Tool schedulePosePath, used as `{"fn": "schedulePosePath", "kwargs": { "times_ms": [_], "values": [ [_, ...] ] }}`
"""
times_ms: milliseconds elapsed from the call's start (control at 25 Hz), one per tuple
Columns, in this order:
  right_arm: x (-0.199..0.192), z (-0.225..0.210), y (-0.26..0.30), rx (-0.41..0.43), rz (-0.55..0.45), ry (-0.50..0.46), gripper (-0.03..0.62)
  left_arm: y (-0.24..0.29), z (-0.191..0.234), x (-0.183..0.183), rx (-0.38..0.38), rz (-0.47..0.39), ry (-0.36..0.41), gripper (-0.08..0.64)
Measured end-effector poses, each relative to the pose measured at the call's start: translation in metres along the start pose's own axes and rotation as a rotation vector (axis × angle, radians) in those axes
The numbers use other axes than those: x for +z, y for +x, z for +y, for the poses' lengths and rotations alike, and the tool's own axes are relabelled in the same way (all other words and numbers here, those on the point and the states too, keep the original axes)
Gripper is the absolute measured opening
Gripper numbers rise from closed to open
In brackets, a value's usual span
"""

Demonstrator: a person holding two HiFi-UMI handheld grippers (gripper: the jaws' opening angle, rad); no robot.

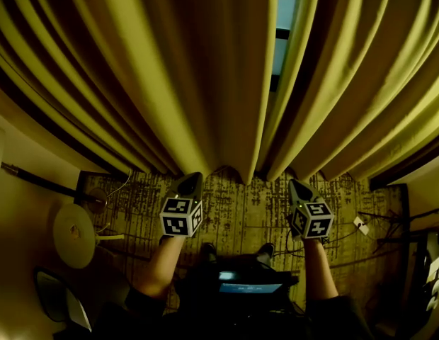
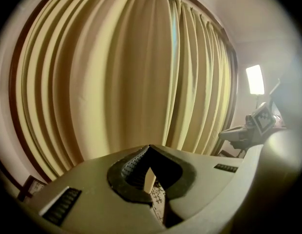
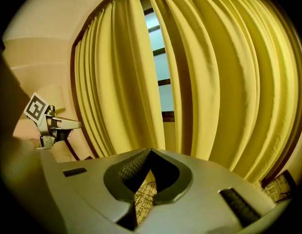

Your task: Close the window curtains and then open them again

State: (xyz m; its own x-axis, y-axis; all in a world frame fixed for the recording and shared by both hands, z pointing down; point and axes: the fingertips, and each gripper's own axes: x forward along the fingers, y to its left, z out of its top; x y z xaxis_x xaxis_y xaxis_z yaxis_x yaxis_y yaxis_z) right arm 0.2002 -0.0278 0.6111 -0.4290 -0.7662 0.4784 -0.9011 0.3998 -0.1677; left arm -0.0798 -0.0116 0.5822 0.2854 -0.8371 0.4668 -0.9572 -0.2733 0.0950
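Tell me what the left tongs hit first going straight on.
Most likely the left curtain, near its inner edge. The shut left tongs point right at its folds, though depth is unclear.

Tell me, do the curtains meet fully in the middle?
No, a narrow strip of window shows between the left curtain and the right curtain.

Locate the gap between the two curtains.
In the head view, the gap sits at the top, right of centre, between the left curtain and right curtain, nearer the right gripper.
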Motion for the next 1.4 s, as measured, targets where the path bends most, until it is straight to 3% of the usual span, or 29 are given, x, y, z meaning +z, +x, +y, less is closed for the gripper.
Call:
{"fn": "schedulePosePath", "kwargs": {
  "times_ms": [1400],
  "values": [
    [-0.027, -0.069, -0.009, 0.025, 0.04, 0.052, 0.015, 0.043, -0.061, -0.006, -0.007, 0.041, -0.017, 0.003]
  ]
}}
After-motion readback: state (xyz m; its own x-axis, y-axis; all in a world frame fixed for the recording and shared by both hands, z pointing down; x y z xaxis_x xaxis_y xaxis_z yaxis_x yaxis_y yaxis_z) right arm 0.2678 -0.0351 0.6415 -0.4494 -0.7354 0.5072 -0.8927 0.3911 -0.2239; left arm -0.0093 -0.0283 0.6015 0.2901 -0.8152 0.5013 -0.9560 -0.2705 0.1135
